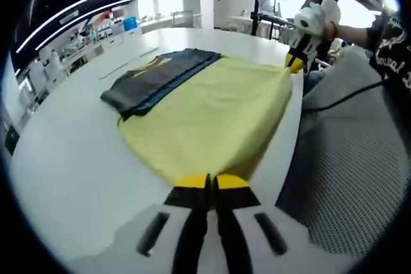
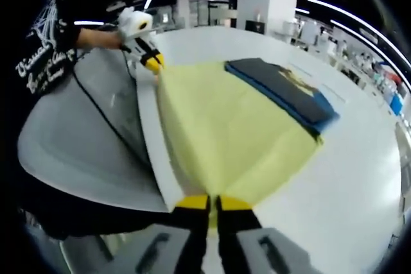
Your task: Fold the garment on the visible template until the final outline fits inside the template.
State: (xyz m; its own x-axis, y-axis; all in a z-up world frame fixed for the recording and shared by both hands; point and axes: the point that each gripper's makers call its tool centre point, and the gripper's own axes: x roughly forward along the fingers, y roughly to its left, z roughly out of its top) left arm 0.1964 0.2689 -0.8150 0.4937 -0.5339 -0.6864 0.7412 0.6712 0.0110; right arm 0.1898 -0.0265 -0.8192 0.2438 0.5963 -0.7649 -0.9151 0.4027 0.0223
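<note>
Yellow fabric — the garment — lies spread on the white table, its near edge running along the table's edge between the two grippers. In the left gripper view, the left gripper has its jaws closed on one near corner of the cloth; the right gripper pinches the other corner, farther along the same edge. In the right gripper view, the right gripper's jaws are closed on the yellow edge too. A dark grey and blue template — a folded piece — rests on the garment's far side.
</note>
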